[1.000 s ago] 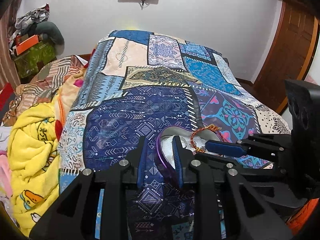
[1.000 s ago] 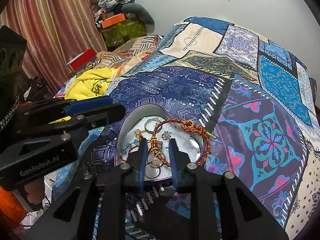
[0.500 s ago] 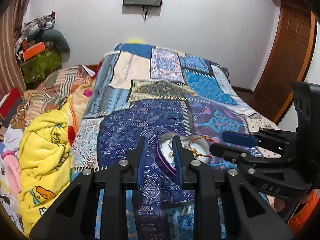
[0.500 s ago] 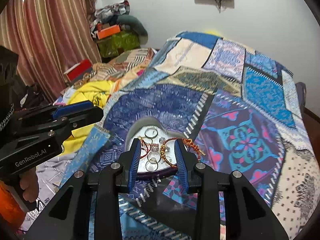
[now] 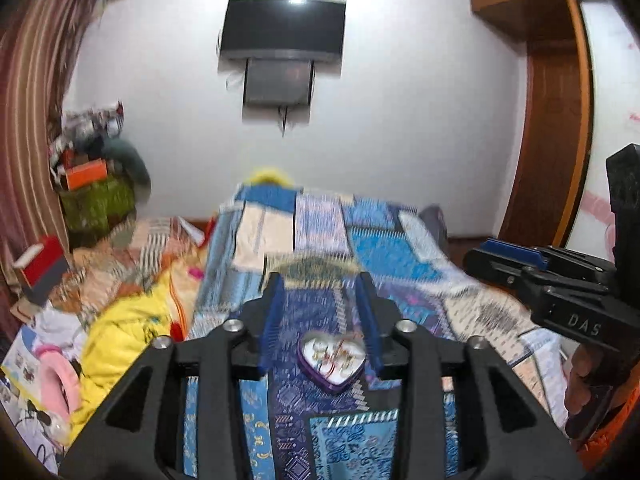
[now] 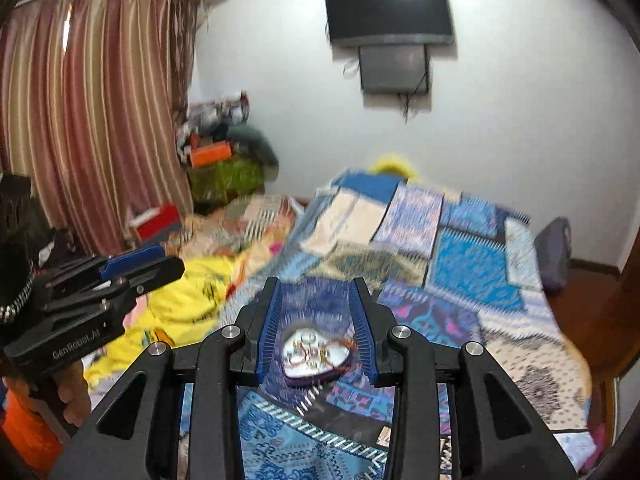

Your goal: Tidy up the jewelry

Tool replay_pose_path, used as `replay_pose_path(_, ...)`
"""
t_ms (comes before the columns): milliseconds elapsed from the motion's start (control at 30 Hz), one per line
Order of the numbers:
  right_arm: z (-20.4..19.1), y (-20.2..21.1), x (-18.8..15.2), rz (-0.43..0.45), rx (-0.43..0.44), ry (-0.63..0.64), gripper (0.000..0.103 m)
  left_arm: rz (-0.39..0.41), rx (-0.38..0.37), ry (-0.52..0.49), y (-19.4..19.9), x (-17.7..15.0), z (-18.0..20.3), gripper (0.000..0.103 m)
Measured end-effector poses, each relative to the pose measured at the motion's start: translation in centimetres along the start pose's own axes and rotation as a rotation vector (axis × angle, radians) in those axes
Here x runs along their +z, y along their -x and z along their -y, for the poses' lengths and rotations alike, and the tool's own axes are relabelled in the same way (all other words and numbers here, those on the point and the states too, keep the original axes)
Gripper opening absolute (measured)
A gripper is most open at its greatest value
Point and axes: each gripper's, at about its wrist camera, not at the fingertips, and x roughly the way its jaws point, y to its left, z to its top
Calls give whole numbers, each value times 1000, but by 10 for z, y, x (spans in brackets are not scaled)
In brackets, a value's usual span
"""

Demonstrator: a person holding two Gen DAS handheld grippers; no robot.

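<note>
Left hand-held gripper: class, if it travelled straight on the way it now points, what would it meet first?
Probably the bedspread beyond the heart box, though depth is unclear. The left hand-held gripper is opening, with nothing between its fingers.

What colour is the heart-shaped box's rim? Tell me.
Purple rim on the heart-shaped box, white inside; clearest in the left wrist view.

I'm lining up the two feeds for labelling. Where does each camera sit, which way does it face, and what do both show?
Left wrist view: sits on the left claw, looking along its fingers down the bed to the wall TV; its jaws are opening, empty; the right claw and a hand show at right.
Right wrist view: sits on the right claw, facing likewise; the left claw shows at left.
Both share the heart-shaped jewelry box on the bedspread, the TV and the yellow blanket.
</note>
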Motion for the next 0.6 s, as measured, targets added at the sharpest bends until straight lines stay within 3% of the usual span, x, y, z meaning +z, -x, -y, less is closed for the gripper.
replay_pose_path(67,-3,20,5,57,-14,-5,34,66,6,-13,25,7,7,40)
replay_pose_path(133,-8,45,10,132,-38,-14,43,130,17,-25,48,12,14,45)
replay_pose_path(200,-13,68,12,208,-62,-19,53,192,24,-33,69,14,20,54)
replay_pose_path(267,-18,80,13,248,-77,-19,55,241,31,-37,88,14,24,63)
replay_pose_path(333,-22,90,13,279,-93,-25,59,271,38,-36,102,15,27,74)
replay_pose_path(400,-24,95,10,306,-112,-37,74,295,52,-36,111,14,30,87)
replay_pose_path(500,-28,95,6,332,-154,-42,87,324,67,-36,123,11,32,95)
replay_pose_path(600,-35,91,3,332,-193,-22,91,325,82,-26,125,9,31,98)
